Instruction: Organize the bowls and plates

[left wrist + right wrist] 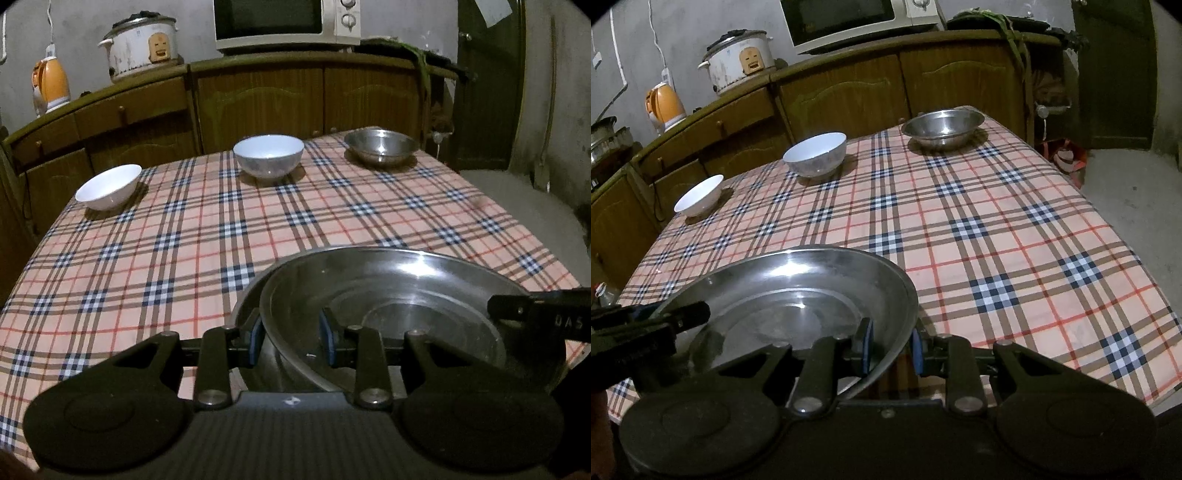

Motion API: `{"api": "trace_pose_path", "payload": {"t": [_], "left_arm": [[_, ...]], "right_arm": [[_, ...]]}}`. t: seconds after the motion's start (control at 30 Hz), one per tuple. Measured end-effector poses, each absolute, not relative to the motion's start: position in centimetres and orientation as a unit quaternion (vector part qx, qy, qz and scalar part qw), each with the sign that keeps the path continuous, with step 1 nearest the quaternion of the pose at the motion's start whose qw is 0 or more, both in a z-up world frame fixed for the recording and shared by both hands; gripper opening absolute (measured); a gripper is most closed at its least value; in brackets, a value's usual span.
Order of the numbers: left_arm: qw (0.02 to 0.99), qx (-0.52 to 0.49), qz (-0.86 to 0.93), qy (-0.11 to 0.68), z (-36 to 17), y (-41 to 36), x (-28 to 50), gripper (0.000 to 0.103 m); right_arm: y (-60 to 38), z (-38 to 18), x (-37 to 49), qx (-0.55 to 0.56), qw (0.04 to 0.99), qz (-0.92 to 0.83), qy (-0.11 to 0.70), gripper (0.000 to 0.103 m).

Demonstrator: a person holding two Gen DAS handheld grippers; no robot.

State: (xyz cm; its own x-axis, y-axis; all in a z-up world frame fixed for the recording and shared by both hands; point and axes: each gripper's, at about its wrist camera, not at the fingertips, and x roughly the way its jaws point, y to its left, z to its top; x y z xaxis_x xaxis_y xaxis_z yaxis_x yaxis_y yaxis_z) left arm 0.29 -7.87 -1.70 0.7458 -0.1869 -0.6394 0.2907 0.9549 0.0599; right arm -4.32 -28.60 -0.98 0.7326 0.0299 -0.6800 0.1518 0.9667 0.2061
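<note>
A wide steel plate (388, 291) (798, 295) sits at the near edge of the checked tablecloth (184, 240), held from both sides. My left gripper (291, 339) is shut on its left rim, and its tip shows in the right wrist view (676, 314). My right gripper (891, 347) is shut on the right rim, and its tip shows in the left wrist view (517, 310). Along the far edge stand a small white bowl (109, 186) (699, 195), a larger white bowl (269, 155) (815, 153) and a steel bowl (380, 146) (942, 127). I cannot tell whether the plate rests on the cloth.
Wooden cabinets (258, 99) run behind the table and carry a rice cooker (142, 48), an orange kettle (53, 83) and a microwave (284, 22). To the right of the table lies bare floor (1126, 192), with a dark door (1115, 74) beyond it.
</note>
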Motion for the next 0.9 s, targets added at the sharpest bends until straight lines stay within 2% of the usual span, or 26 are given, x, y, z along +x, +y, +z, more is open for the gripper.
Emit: {"api": "trace_pose_path", "payload": {"t": [0.9], "left_arm": [[0.921,0.085,-0.104,0.366,-4.5,-6.8,2.4,0.033]], "right_arm": [[-27.3,-3.1,-2.4,0.099,0.920,-0.004,0.379,0.031]]}}
